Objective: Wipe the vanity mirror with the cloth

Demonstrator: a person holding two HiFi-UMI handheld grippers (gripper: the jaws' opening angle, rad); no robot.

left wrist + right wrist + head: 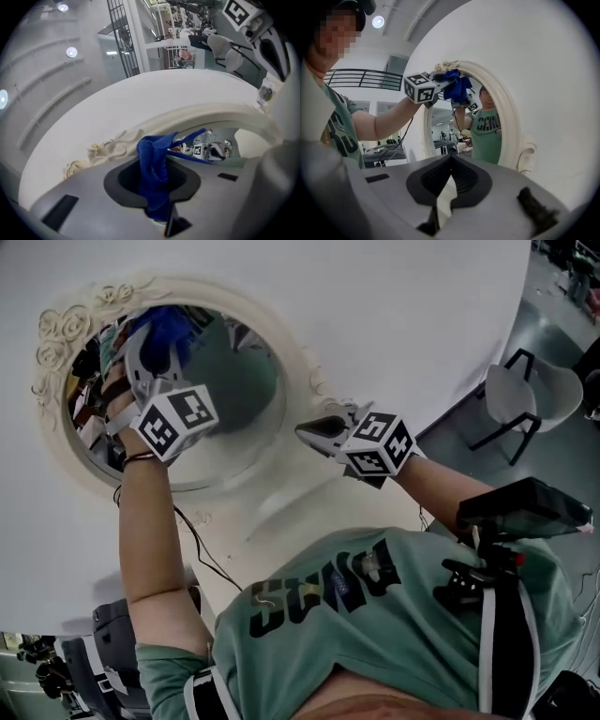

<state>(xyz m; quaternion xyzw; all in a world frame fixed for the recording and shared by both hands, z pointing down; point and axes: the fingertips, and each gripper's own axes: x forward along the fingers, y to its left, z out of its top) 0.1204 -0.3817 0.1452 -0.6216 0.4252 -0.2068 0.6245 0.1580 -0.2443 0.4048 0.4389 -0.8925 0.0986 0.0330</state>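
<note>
my left gripper's (150,351) fingers pinch the blue cloth (170,328) at the upper edge of the oval vanity mirror (236,390); my right gripper's (315,430) fingers sit closed together, empty, beside its cream frame (298,362).

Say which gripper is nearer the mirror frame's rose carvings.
Left. The left gripper, shut on the blue cloth, is at the vanity mirror beside the rose carvings; the right gripper is across it at the opposite rim.
</note>
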